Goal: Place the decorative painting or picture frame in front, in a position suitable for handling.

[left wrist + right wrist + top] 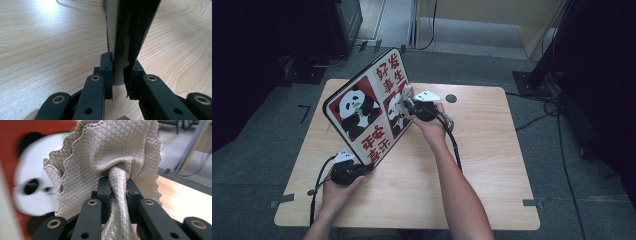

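Note:
A square tray [362, 112] printed with pandas and red Chinese characters stands tilted on edge over the wooden table [492, 165]. My left gripper [364, 169] is shut on its lower corner; in the left gripper view the jaws pinch the tray's thin edge [120, 50]. My right gripper [406, 104] is shut on a bunched beige cloth [403, 95] and holds it against the tray's printed face. In the right gripper view the waffle-textured cloth [110, 152] fans out above the jaws, with a blurred panda [32, 192] behind it.
Dark stands and cables sit on the grey floor around the table, with a black post [552, 55] at the right. A small dark round mark [451, 98] lies near the table's far edge. Bare tabletop extends right of my right forearm.

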The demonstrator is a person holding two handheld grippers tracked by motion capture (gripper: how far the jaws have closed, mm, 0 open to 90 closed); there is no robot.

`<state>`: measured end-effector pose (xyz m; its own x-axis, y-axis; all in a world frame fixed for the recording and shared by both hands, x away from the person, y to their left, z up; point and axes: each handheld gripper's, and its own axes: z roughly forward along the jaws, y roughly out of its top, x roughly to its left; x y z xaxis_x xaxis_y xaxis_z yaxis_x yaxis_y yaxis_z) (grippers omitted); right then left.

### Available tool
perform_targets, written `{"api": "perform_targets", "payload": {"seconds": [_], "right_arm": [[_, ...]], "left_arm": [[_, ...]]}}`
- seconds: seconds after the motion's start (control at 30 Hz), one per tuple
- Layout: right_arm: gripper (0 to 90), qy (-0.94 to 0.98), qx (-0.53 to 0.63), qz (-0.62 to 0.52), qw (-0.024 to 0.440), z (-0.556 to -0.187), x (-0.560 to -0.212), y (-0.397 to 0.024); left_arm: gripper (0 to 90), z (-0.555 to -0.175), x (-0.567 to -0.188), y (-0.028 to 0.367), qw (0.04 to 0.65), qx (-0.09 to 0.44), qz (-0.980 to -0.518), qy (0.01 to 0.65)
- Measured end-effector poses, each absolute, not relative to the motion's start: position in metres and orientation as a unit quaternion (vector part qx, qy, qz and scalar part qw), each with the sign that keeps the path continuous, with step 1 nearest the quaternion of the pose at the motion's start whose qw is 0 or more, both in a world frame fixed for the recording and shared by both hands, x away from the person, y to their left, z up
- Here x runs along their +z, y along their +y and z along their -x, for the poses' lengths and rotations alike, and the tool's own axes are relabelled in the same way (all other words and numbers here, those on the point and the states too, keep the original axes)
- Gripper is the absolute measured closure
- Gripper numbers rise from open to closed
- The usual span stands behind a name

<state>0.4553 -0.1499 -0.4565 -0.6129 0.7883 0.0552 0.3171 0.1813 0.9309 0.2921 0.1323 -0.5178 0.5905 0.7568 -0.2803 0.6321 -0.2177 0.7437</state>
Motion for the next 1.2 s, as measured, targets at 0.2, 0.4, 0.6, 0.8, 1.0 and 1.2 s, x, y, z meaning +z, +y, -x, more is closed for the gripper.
{"api": "perform_targets", "payload": {"seconds": [0.2, 0.4, 0.6, 0.8, 1.0, 1.2], "right_arm": [[78.9, 0.756, 0.539, -0.314, 0.201, -0.426, -0.455, -0.133], [79.2, 0.773, 0.524, -0.292, 0.204, -0.417, -0.458, -0.130], [79.3, 0.744, 0.523, -0.366, 0.198, -0.439, -0.468, -0.146], [79.1, 0.722, 0.507, -0.418, 0.218, -0.459, -0.476, -0.157], [80.9, 0.733, 0.504, -0.411, 0.200, -0.449, -0.479, -0.153], [80.5, 0.775, 0.503, -0.346, 0.164, -0.413, -0.489, -0.138]], "left_arm": [[79.8, -0.292, -0.518, 0.132, 0.437, 0.072, -0.777, 0.448], [79.8, -0.292, -0.518, 0.132, 0.437, 0.072, -0.777, 0.448], [79.8, -0.292, -0.518, 0.132, 0.437, 0.071, -0.777, 0.447], [79.8, -0.292, -0.518, 0.132, 0.438, 0.071, -0.777, 0.447], [79.8, -0.292, -0.518, 0.132, 0.437, 0.072, -0.777, 0.447], [79.7, -0.292, -0.518, 0.132, 0.436, 0.074, -0.778, 0.446]]}}
